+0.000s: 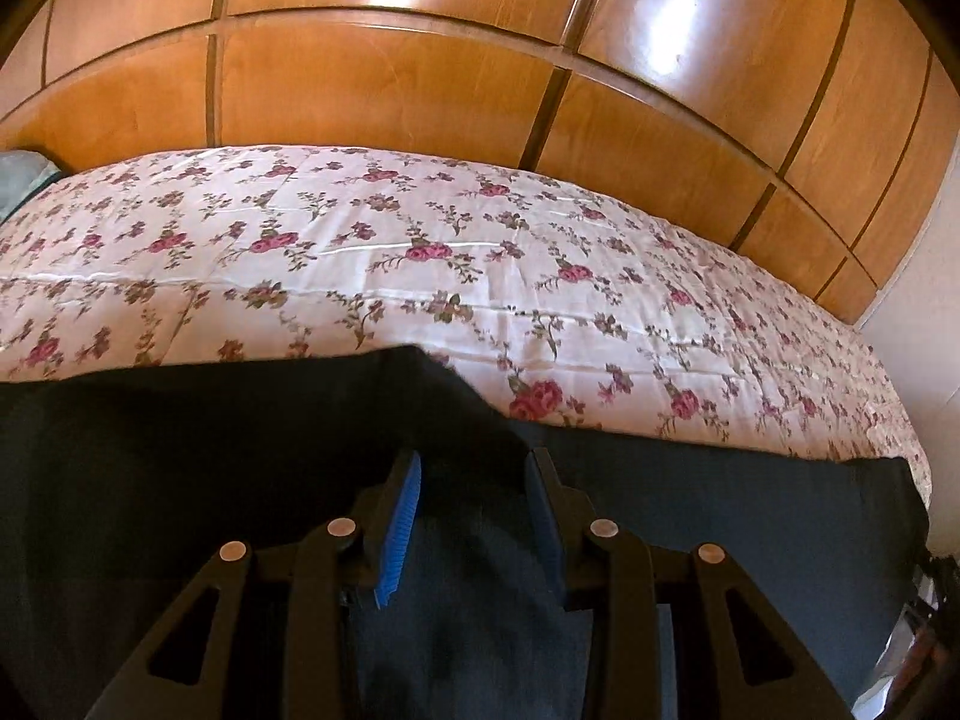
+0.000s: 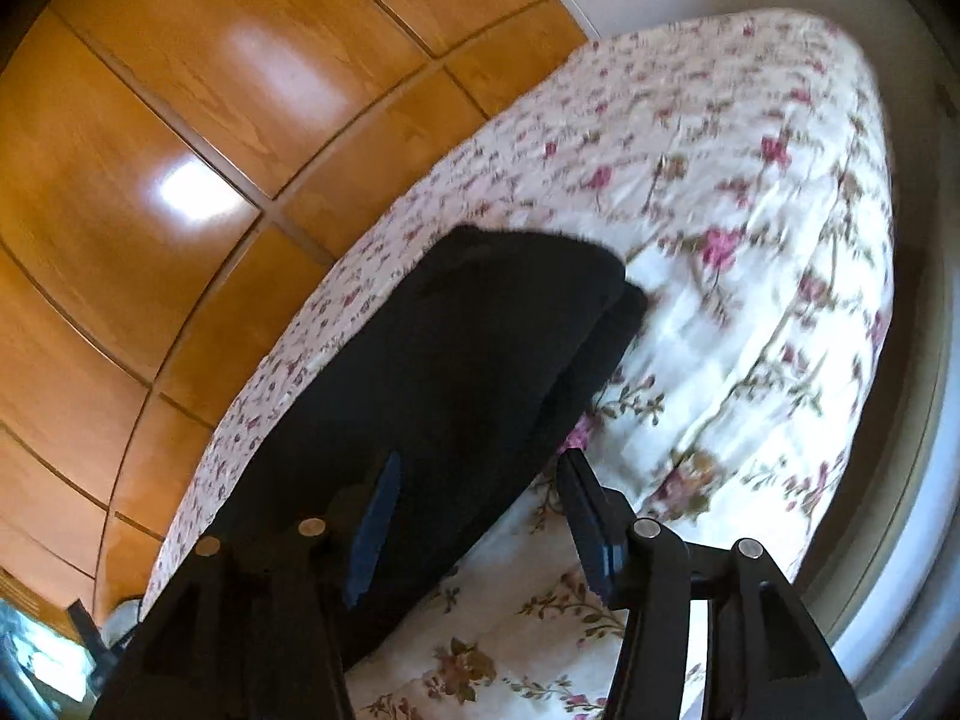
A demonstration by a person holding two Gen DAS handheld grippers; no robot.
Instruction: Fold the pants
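Pants [image 1: 180, 468], dark, lie on the near part of the bed under both grippers. Left gripper [image 1: 474, 480]: jaws part open above the dark cloth, blue pads [image 1: 399, 531] not pressing on it; nothing grasped. Right gripper [image 2: 480, 516]: jaws apart, released, straddling the near right edge of the pants [image 2: 432, 372]; left finger over cloth, right finger over the sheet [image 2: 750, 228]. Sheet is white with pink flowers, spread over the bed beyond the pants. Wooden wardrobe [image 1: 390, 84] stands at the far side.
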